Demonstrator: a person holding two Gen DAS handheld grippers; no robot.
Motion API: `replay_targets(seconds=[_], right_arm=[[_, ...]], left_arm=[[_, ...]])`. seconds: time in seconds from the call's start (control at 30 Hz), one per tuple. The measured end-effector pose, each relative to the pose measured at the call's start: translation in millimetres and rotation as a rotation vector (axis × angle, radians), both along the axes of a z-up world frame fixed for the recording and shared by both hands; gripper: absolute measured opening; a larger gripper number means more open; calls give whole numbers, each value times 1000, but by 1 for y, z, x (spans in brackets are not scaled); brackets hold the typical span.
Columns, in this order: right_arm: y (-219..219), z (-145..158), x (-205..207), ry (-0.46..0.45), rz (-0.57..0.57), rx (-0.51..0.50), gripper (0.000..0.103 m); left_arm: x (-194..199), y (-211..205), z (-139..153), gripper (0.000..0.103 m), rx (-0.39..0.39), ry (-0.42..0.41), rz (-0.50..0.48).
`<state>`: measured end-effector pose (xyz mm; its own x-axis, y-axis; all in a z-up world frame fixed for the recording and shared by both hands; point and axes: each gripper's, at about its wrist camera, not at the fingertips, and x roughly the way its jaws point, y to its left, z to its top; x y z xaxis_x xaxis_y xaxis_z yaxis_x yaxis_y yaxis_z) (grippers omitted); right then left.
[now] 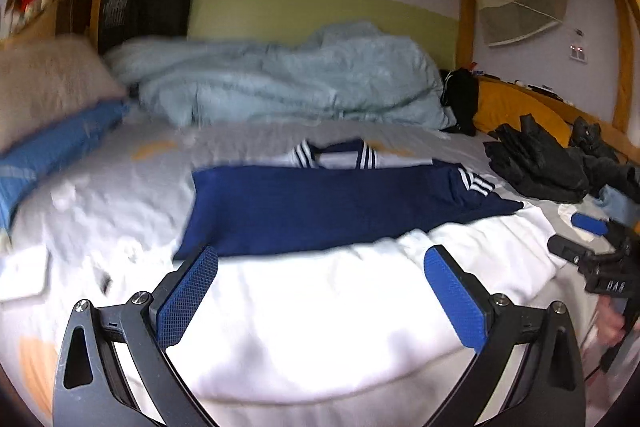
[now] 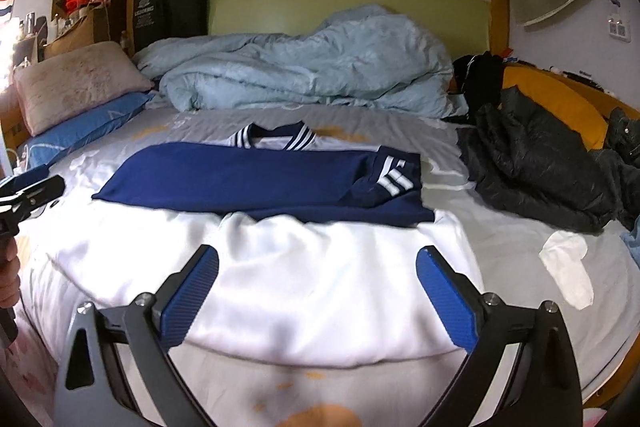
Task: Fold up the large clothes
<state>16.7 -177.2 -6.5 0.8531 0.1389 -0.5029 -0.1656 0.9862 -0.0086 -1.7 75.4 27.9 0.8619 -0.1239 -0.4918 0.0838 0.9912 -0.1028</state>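
A large white top [image 1: 320,311] with navy sleeves [image 1: 320,203] and a striped collar lies flat on the bed, its sleeves folded across the chest. My left gripper [image 1: 322,253] hovers open over the white lower part, nothing between its blue pads. My right gripper [image 2: 318,251] is also open above the same white fabric [image 2: 312,291], below the navy sleeves [image 2: 256,175]. In the left wrist view the right gripper [image 1: 592,247] shows at the right edge. In the right wrist view the left gripper [image 2: 32,191] shows at the left edge, with a hand below it.
A crumpled light blue duvet [image 2: 304,67] is heaped at the back. Pink and blue pillows [image 2: 76,83] lie at the left. A dark padded jacket [image 2: 536,163] and a yellow cushion [image 2: 552,103] are at the right, a small white cloth [image 2: 568,267] nearer. A wooden bed frame [image 2: 498,7] surrounds everything.
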Motion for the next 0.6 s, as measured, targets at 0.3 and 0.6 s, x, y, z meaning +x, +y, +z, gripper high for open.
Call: replay_targets(seconds=[0.3,0.6], right_arm=[[9,-26,-6,60,62,-96,102],[29,-50,-14,138,148,-212,102]], left_arm=[[-3,-24,-33,103,58,106,-41],[-10,-44,-53,103,159,150,-101]])
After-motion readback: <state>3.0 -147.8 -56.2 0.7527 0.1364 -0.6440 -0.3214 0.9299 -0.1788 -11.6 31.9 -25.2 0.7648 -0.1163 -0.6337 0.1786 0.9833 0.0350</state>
